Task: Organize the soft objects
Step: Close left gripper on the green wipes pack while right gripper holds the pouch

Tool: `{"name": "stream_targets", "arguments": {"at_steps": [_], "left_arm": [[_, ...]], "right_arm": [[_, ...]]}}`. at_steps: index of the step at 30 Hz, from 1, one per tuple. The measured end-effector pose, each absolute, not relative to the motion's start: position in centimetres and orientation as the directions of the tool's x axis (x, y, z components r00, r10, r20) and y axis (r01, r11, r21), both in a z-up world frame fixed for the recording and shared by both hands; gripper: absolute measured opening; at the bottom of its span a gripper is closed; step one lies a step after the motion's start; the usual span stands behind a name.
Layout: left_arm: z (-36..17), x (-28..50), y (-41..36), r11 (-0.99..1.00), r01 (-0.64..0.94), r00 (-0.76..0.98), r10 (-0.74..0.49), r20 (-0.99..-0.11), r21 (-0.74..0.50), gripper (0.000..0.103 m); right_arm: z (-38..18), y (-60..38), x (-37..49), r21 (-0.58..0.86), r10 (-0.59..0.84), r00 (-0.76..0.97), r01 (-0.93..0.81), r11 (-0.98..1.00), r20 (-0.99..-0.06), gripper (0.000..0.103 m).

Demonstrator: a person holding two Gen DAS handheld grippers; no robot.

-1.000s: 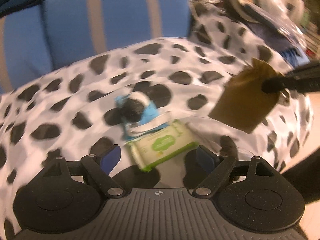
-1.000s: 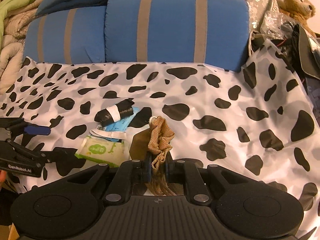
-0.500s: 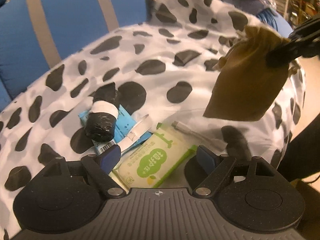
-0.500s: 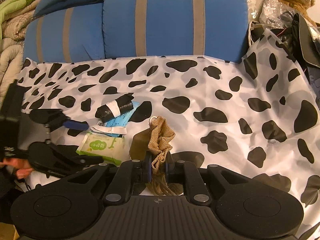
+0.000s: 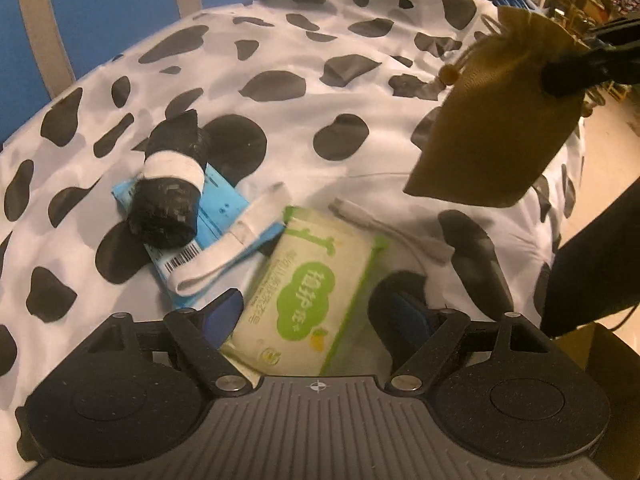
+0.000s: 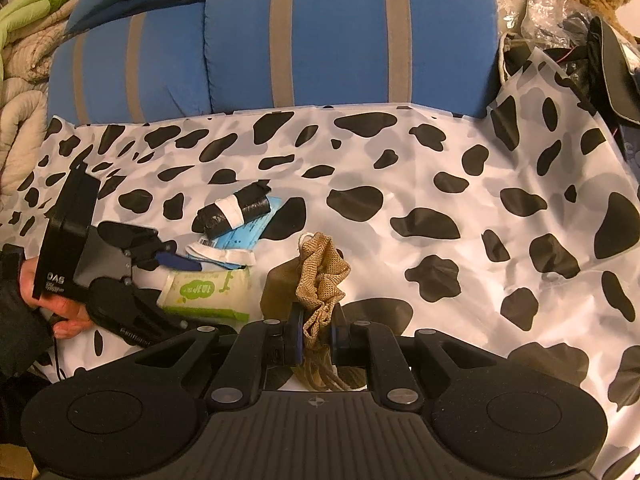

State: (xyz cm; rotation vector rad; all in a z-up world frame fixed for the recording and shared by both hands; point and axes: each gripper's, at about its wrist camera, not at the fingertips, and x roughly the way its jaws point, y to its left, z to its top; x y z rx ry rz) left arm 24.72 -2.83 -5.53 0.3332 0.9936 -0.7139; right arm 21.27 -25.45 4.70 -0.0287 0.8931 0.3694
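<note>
The cow-spotted sheet spreads ahead of both tongs. Right tongs pinch a tan mesh pouch. Left tongs are closing around a green wipes pack. Only the left view shows the white cable.

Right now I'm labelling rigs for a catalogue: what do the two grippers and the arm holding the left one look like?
Left gripper: black linkage, blue pads, grey body with white lettering, thin black cable below. Right gripper: black, ribbed grey base, silver pivot screws, blue pad edges. A dark sleeve covers the arm.
</note>
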Motion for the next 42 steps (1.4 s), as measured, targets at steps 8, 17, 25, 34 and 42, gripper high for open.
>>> {"name": "stream_targets", "arguments": {"at_steps": [8,17,25,34,42], "left_arm": [[-5.3,25.2,-2.0,0.777,0.619,0.346,-0.397,-0.850,-0.111,0.055],[-5.6,25.4,-2.8,0.810,0.574,0.376,-0.387,-0.842,-0.116,0.053],[-4.1,23.8,-3.0,0.829,0.544,0.391,-0.389,-0.834,-0.131,0.049],[-1.7,20.7,-2.9,0.845,0.522,0.436,-0.383,-0.815,-0.118,0.049],[0.5,17.5,-2.2,0.876,0.474,0.503,-0.355,-0.788,-0.092,0.049]], "right_arm": [[4.6,-24.9,21.1,0.116,0.305,0.566,-0.345,0.932,-0.766,0.015],[4.2,-24.5,21.3,0.096,0.294,0.560,-0.355,0.930,-0.774,0.015],[4.2,-24.6,21.3,0.085,0.276,0.564,-0.341,0.936,-0.779,0.015],[4.5,-24.5,20.8,0.087,0.284,0.572,-0.347,0.934,-0.769,0.015],[5.4,-24.4,19.6,0.116,0.319,0.581,-0.358,0.926,-0.749,0.015]]}}
